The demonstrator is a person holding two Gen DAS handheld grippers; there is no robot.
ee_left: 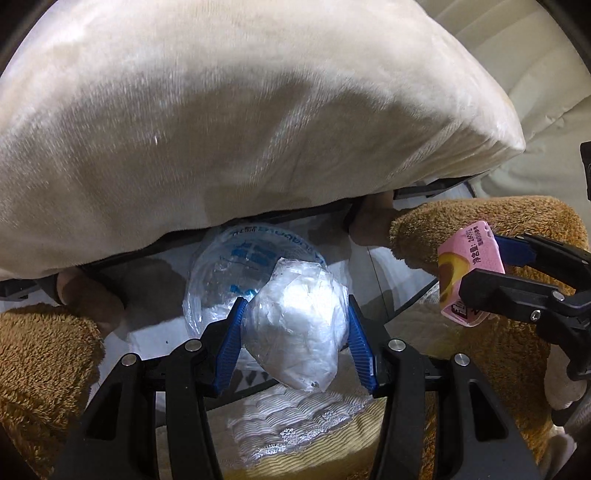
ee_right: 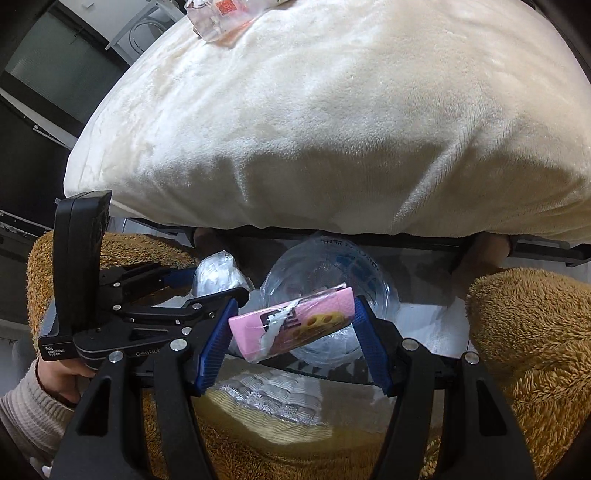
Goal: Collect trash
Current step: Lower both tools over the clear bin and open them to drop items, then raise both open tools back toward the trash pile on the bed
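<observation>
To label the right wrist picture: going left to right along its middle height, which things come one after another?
Left tool → crumpled plastic ball → pink wrapper → brown fleece leg.

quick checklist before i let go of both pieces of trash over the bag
1. Left gripper gripping the plastic wad: ok, both pads press on it.
2. Right gripper gripping the pink wrapper: ok, held at both ends.
3. Clear bag below both grippers: ok, it shows behind each load.
4. Bag mouth open wide enough: cannot tell, the plastic is clear and crumpled.
5. Grippers apart from each other: ok, side by side without touching.
6. Trash left elsewhere: not ok, a clear wrapper lies on the cream cushion.
</observation>
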